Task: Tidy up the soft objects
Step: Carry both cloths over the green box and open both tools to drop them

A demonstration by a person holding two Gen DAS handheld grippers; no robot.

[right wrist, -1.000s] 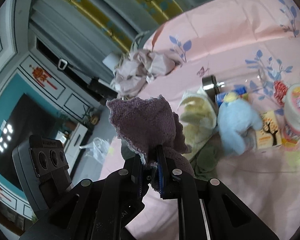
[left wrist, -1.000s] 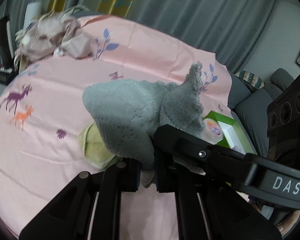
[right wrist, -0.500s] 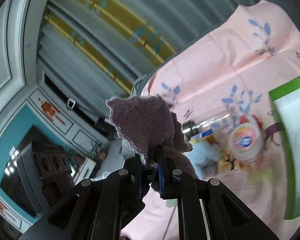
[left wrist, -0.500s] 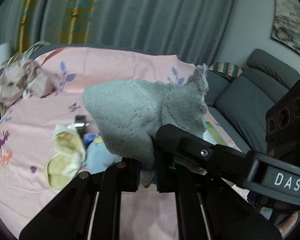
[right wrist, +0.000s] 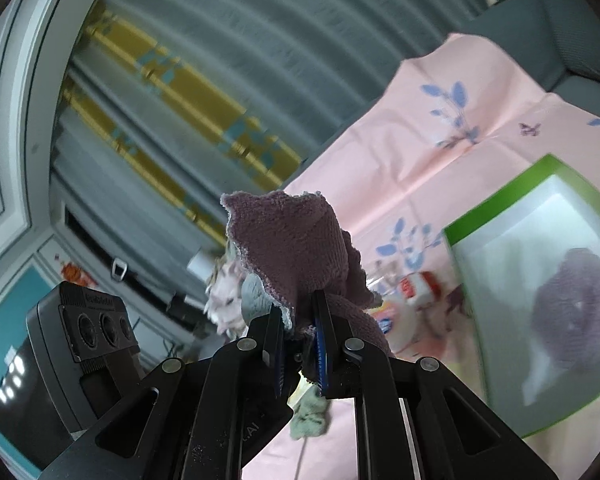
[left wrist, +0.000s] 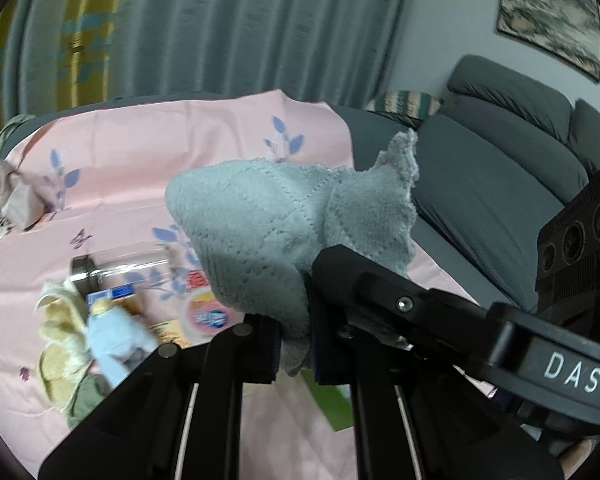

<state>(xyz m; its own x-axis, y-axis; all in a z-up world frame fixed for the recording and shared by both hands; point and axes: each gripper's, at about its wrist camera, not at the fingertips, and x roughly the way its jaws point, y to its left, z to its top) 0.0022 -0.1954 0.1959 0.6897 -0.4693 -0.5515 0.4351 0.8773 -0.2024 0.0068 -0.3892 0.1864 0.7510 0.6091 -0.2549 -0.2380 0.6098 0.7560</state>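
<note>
One knitted cloth (left wrist: 284,232), grey-mauve, fluffy, scalloped edge, bunched upward.

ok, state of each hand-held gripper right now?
Left hand-held gripper: closed on the grey cloth.
Right hand-held gripper: closed on the purple cloth.

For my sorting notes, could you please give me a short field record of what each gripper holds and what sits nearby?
left gripper: shut on grey cloth
right gripper: shut on purple cloth
surface: pink sheet
bin: green-rimmed box, a purple cloth item inside
loose items: blue plush toy, yellow cloth, clear bottle
</note>
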